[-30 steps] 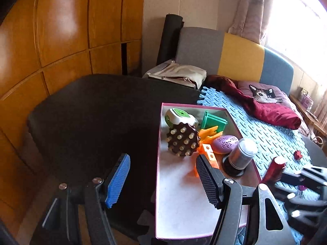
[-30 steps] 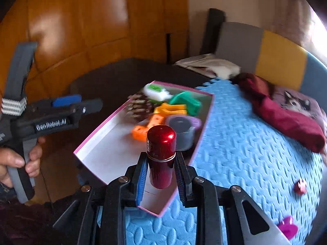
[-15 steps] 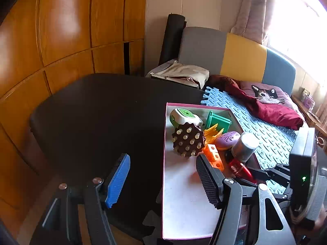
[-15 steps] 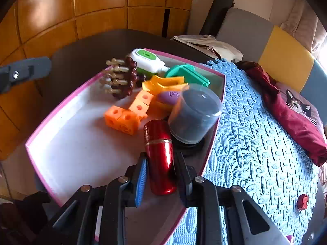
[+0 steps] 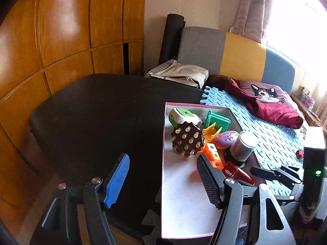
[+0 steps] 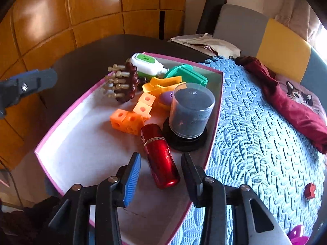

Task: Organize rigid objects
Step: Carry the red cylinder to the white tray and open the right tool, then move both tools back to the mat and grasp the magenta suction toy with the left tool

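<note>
A pink-edged white box (image 6: 67,143) (image 5: 184,210) holds several toys. A red metallic cylinder (image 6: 160,155) (image 5: 237,172) lies on the box floor beside a clear-domed disc case (image 6: 189,114) (image 5: 242,146) and orange cubes (image 6: 130,115). My right gripper (image 6: 161,163) hangs just over the cylinder; its jaws are opening, with the cylinder lying loose between them and gaps at both pads. My left gripper (image 5: 163,173) stands open over the box's left wall, nothing between its fingers.
Also in the box: a brown peg massager (image 6: 124,83), a green-and-white gadget (image 6: 148,63), a green piece (image 6: 189,74), a yellow piece (image 6: 163,82), a purple oval (image 5: 225,138). A small red piece (image 6: 310,190) and a pink piece (image 6: 297,233) lie on the blue mat (image 6: 255,122). A maroon cloth (image 6: 296,104) lies at right.
The right gripper came down over the box with the red cylinder, laid it beside the disc case and spread its jaws off it. The left gripper stayed put.
</note>
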`<control>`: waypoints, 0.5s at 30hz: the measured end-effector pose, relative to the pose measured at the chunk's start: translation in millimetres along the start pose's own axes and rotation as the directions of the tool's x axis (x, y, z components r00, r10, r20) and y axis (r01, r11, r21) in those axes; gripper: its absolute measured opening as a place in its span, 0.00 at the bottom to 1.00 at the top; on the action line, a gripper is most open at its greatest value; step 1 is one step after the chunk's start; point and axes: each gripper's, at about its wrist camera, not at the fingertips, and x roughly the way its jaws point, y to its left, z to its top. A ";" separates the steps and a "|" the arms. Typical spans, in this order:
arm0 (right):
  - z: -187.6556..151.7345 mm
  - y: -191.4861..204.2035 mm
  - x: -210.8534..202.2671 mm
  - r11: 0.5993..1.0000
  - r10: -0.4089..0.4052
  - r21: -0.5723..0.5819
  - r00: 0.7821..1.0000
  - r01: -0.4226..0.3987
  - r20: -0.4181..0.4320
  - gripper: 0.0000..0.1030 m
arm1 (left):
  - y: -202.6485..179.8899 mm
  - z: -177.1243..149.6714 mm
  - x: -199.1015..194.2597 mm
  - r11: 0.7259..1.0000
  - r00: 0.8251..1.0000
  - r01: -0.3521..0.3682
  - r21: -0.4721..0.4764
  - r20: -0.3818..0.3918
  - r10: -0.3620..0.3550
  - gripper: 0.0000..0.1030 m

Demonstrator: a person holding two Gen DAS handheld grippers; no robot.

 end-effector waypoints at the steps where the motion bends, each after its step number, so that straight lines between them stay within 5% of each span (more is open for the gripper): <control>1: -0.8 -1.9 -3.5 1.000 0.010 0.016 1.000 -0.011 0.004 0.44 | -0.7 0.1 -0.6 1.000 1.000 0.000 0.001 0.002 0.000 0.68; 10: -7.2 -23.5 -42.4 0.991 0.048 0.121 0.994 -0.060 0.093 0.50 | -7.4 3.2 -6.6 1.000 1.000 0.013 0.027 0.024 -0.014 0.69; 15: -15.5 -57.2 -74.6 0.978 -0.006 0.209 0.989 -0.026 0.149 0.51 | -15.7 5.6 -11.8 0.998 0.999 0.027 0.053 0.038 -0.029 0.70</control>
